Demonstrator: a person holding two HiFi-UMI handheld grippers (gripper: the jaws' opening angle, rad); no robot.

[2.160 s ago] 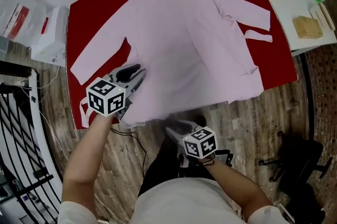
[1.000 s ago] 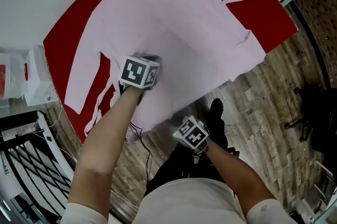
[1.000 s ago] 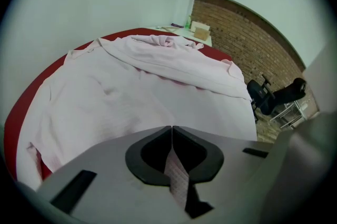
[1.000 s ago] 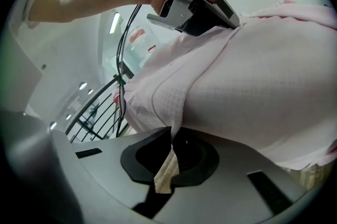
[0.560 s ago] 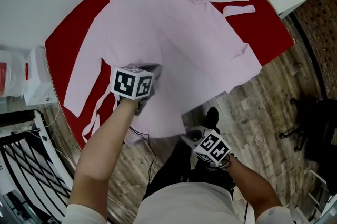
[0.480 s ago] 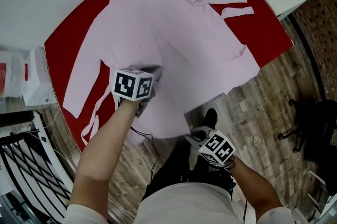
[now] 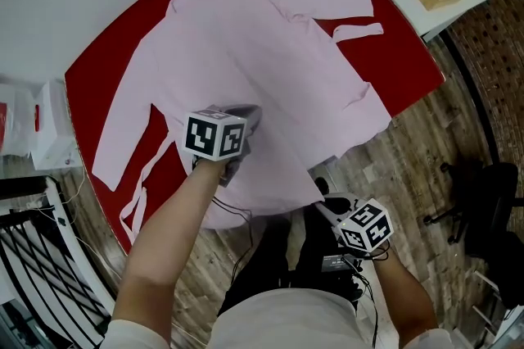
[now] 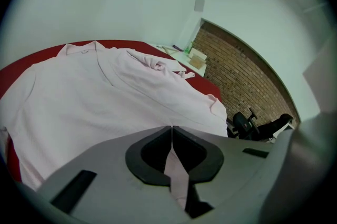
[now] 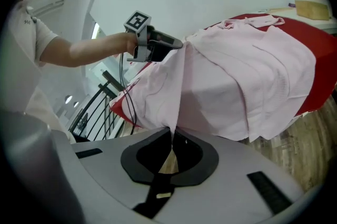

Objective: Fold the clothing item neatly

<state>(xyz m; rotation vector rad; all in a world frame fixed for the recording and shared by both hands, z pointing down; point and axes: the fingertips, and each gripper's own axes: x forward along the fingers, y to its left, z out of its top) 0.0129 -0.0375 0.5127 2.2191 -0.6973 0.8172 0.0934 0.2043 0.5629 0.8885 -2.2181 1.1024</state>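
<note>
Both of my claws are pressed shut on cloth. My left claw [image 7: 250, 114] hangs above the red bench [image 7: 98, 77] and pinches a raised fold of the pink garment [image 7: 262, 44]; in the left gripper view a thin strip of the fabric runs right through the closed jaws. My right claw [image 7: 322, 198] is off the near edge of the bench, lower and closer to my body, and nips the hem where it hangs over toward the wooden floor [image 7: 409, 159]. In the right gripper view the cloth climbs from those jaws in a tight ridge straight up to the other claw. The garment lies open on the bench ahead of me, its collar at the far side and its hem at the near edge, so its long axis runs away from me. One sleeve [image 7: 123, 126] trails out to the left, with a loose tie [image 7: 135, 196] beside it. The ridge I hold follows that long axis, with most of the body beyond and to either side of it. I judge this to be the start of a lengthwise fold. The left claw is nearer the middle of the body, so it should lead while the right keeps the hem taut and level with it.
</note>
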